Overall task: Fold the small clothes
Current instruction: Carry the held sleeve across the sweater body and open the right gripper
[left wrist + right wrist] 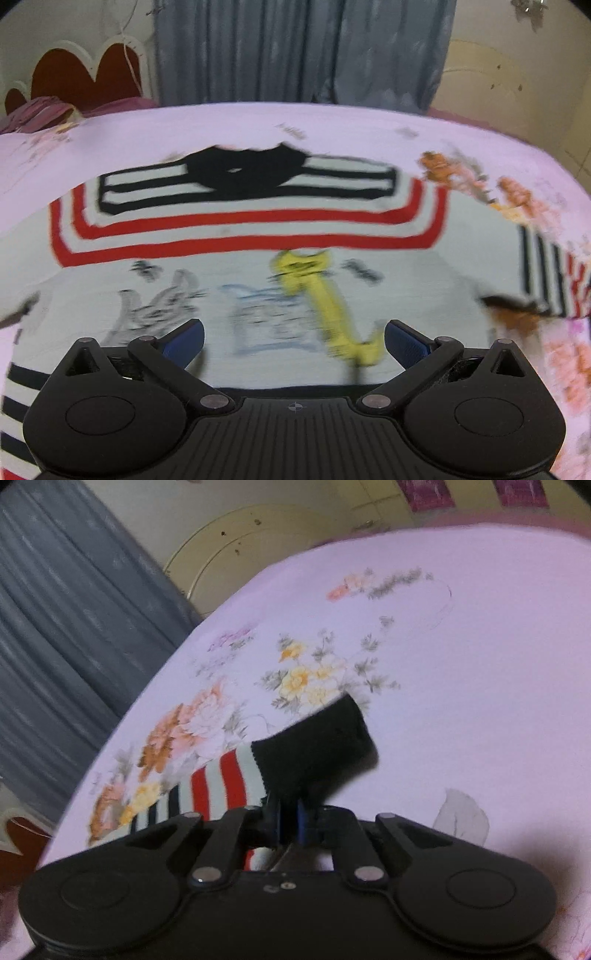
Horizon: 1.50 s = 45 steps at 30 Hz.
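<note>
The right hand-held gripper pinches the black cuff of a red, white and black striped sleeve above the floral bedsheet.

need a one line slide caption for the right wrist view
Right gripper shut on the black cuff of a striped sweater sleeve, over a floral pink bedsheet.

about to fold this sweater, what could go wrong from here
1. The right gripper pinches only the black cuff of the striped sleeve; such a shallow bite could slip out mid-fold.
2. The left gripper is open above the sweater, so nothing pins the body; pulling the sleeve may drag it across the floral sheet.
</note>
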Tool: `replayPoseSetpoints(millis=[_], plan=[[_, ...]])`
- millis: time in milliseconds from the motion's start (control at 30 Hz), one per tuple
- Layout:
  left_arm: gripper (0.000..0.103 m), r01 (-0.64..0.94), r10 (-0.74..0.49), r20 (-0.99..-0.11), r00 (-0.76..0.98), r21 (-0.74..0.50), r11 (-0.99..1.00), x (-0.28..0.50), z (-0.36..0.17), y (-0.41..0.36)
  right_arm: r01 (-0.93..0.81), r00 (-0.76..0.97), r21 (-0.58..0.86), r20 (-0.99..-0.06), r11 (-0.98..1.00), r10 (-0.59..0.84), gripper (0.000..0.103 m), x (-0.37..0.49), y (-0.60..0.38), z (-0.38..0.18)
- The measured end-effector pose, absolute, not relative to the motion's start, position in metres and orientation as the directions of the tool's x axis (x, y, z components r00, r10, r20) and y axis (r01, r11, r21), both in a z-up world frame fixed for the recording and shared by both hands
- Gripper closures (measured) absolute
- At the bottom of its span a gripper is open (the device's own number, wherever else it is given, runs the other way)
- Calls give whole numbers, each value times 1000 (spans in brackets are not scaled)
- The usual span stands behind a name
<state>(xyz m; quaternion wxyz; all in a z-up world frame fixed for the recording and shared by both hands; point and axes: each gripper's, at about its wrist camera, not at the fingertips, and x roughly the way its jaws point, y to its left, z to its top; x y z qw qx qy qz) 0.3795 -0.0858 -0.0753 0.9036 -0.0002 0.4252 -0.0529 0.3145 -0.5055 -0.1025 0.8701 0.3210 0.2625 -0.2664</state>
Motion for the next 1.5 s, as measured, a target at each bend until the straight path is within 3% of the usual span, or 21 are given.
replayPoseSetpoints(millis=[133, 267, 433, 633, 667, 800, 867, 933, 1000, 1067, 1233, 1300, 1367, 1500], plan=[[0, 67, -95, -773, 627, -69, 995, 391, -84, -43, 470, 802, 303, -538, 829, -258, 96, 346, -445, -61], [1, 10, -104, -756, 647, -128, 992, 400, -84, -1, 231, 862, 288, -504, 929, -57, 96, 382, -358, -39], [1, 5, -110, -733, 672, -144, 990, 400, -81, 33, -45, 825, 217, -542, 975, 158, 97, 414, -232, -43], [1, -16, -113, -724, 680, -169, 985, 393, -82, 63, -250, 709, 126, -651, 960, 270, 96, 430, -133, -81], [1, -20, -119, -724, 679, -181, 983, 392, -83, 66, -257, 684, 123, -677, 959, 270, 96, 430, -122, -90], [1, -6, -153, -725, 672, -212, 977, 393, -87, 66, -272, 690, 131, -664, 953, 288, 63, 413, -112, -90], [1, 21, -194, -723, 663, -241, 970, 399, -90, 58, -259, 733, 137, -617, 956, 286, 65, 399, -119, -75], [1, 54, -241, -716, 655, -274, 960, 406, -94, 43, -194, 773, 138, -588, 971, 238, 79, 390, -136, -63], [2, 84, -294, -715, 634, -314, 946, 421, -101, 25, -104, 794, 155, -582, 982, 176, 84, 386, -158, -55], [32, 105, -328, -727, 604, -335, 936, 436, -110, 6, -14, 813, 171, -572, 985, 111, 86, 382, -183, -48], [32, 127, -300, -751, 588, -280, 951, 463, -117, -34, 130, 822, 164, -570, 978, -14, 86, 371, -243, -39], [44, 141, -288, -757, 586, -255, 957, 469, -115, -46, 169, 822, 163, -567, 972, -48, 86, 366, -258, -39], [67, 142, -252, -765, 593, -209, 968, 473, -115, -59, 206, 820, 175, -568, 963, -72, 86, 361, -273, -44], [90, 154, -243, -758, 606, -188, 970, 474, -113, -67, 244, 812, 191, -576, 951, -93, 86, 356, -288, -50]])
